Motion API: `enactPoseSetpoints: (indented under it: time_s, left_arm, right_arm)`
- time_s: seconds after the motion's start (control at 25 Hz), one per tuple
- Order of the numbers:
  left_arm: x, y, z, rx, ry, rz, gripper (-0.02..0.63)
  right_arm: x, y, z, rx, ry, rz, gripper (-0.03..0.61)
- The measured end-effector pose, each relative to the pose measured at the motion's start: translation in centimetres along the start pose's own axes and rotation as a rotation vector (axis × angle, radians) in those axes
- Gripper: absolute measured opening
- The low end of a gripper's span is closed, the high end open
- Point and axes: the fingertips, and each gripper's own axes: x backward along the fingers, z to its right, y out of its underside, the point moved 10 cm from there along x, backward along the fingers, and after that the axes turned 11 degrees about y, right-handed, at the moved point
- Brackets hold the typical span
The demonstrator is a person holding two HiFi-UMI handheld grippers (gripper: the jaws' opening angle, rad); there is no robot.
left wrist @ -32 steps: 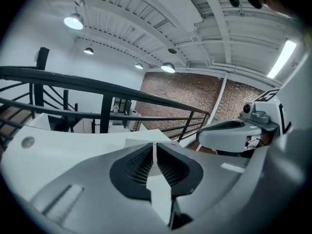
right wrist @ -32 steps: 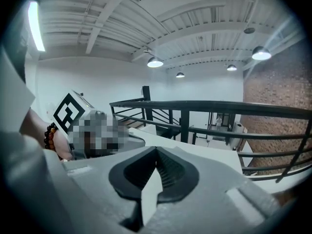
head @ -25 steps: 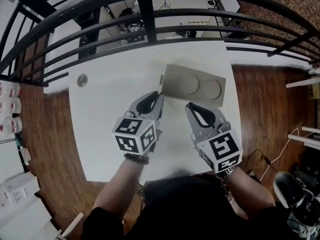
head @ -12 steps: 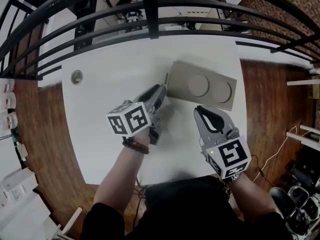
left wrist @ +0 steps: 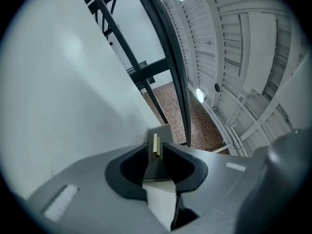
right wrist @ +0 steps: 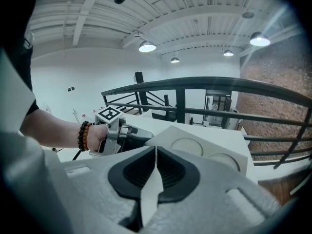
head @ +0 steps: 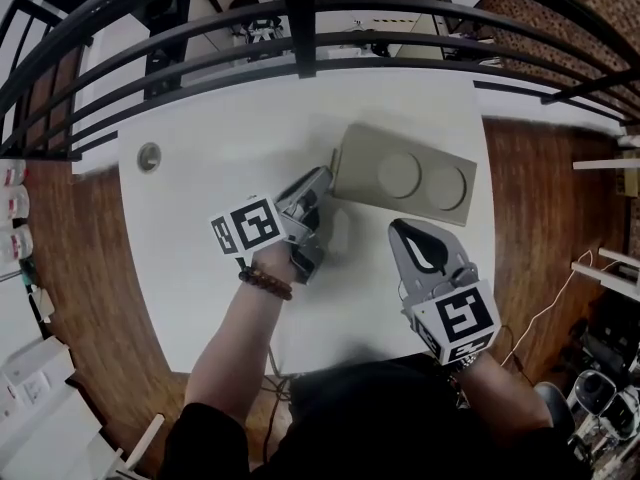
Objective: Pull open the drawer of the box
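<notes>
The box [head: 405, 173] lay toward the far right corner of the surface [head: 220, 138], its long axis running left to right. The left gripper [head: 322, 177] was clamped on a thin tab [left wrist: 155, 145] at the box's left end. The right gripper [head: 402, 230], closed and empty, hovered nearer the surface's near edge.

White table [head: 200, 268], black railing [head: 300, 63] — wooden floor [head: 90, 258], ceiling lamps [right wrist: 147, 47]

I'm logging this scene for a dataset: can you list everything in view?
Table: one, white, under everything.
Box: one, grey-beige, two round recesses on top, on the table's far right.
Tab: one, yellowish, at the box's left end.
Disc: one, grey, table's far-left corner.
Railing: one, black, beyond the table.
Bracelet: one, dark beads, left wrist.
Left gripper: grey, shut on the tab.
Right gripper: grey, shut, empty, on the box's near side.
</notes>
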Motion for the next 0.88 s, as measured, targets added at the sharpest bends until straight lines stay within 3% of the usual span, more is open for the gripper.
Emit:
enactPoseSetpoints:
  time_s: [0.36,0.52,0.88]
  left_arm:
    - [-1.0,-0.1,-0.4,0.093,0.039,-0.001,0.103]
    - [-1.4,0.2,-0.6,0.140,0.038,0.002,0.053]
    - [-0.6,-0.5,-0.6,0.128,-0.002,0.032,0.046]
  right_arm:
    - [0.2,0.1,0.0,-0.004,-0.005,-0.006,0.003]
    - [0.5,0.4,0.2,-0.006,-0.008,-0.004,-0.003]
    - [0.4,0.2,0.3,-0.019,-0.011,0.020,-0.008]
